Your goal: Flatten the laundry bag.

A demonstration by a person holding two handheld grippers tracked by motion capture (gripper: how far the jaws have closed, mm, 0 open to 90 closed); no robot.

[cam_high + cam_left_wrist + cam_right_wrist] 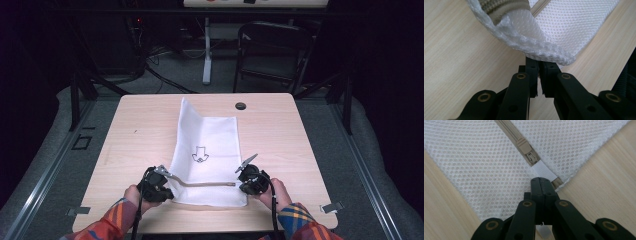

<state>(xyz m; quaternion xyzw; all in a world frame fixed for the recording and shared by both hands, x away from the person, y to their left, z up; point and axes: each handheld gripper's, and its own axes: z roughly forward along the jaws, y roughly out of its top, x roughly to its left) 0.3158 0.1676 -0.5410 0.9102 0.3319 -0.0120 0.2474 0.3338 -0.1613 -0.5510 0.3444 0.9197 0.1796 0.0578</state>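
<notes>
At near edge of wooden surface, white mesh zip bag lies flat; left tongs clamp its corner hem, right tongs pinch white tab by beige zip slider. Keep left anchored w/ zip line taut.

A light wooden table stands on a grey floor. A white mesh bag lies flat on the table, from near the far edge to close to the near edge. It has a small black drawing in the middle and a tan zipper running across its near end. A small dark round cap sits in the tabletop near the far edge.
</notes>
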